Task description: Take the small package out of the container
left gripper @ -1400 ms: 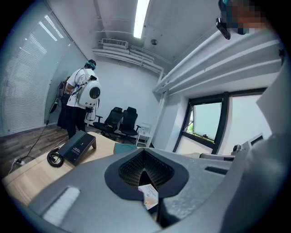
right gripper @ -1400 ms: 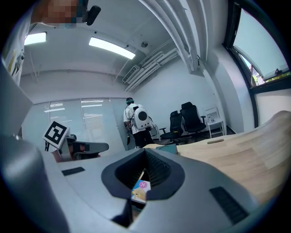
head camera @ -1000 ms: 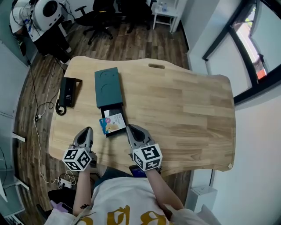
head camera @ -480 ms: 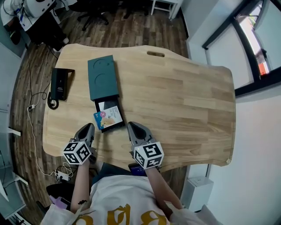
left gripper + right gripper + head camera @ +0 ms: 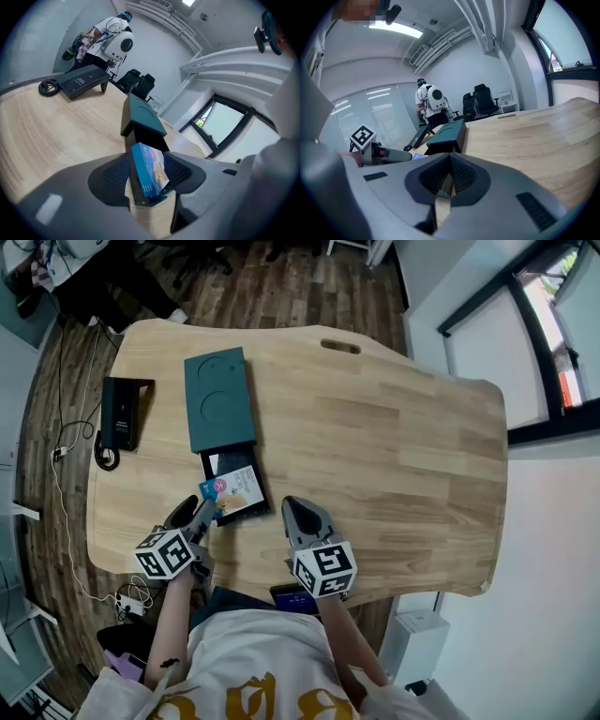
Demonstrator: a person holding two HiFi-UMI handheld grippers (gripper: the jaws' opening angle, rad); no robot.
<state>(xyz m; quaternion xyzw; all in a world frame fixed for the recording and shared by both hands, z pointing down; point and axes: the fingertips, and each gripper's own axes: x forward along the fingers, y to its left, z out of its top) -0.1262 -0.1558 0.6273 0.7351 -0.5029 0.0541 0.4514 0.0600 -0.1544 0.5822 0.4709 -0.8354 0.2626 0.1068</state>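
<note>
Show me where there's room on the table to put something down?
The wide bare table right of the teal container is free. It is crowded at the left: the black device, the container, and the small package in its open drawer.

Black device (image 5: 120, 414) (coiled cable (image 5: 105, 458) beside)

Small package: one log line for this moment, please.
package: in open tray of container | left tongs: just opened, astride package, no grip | right tongs: shut, empty
</note>
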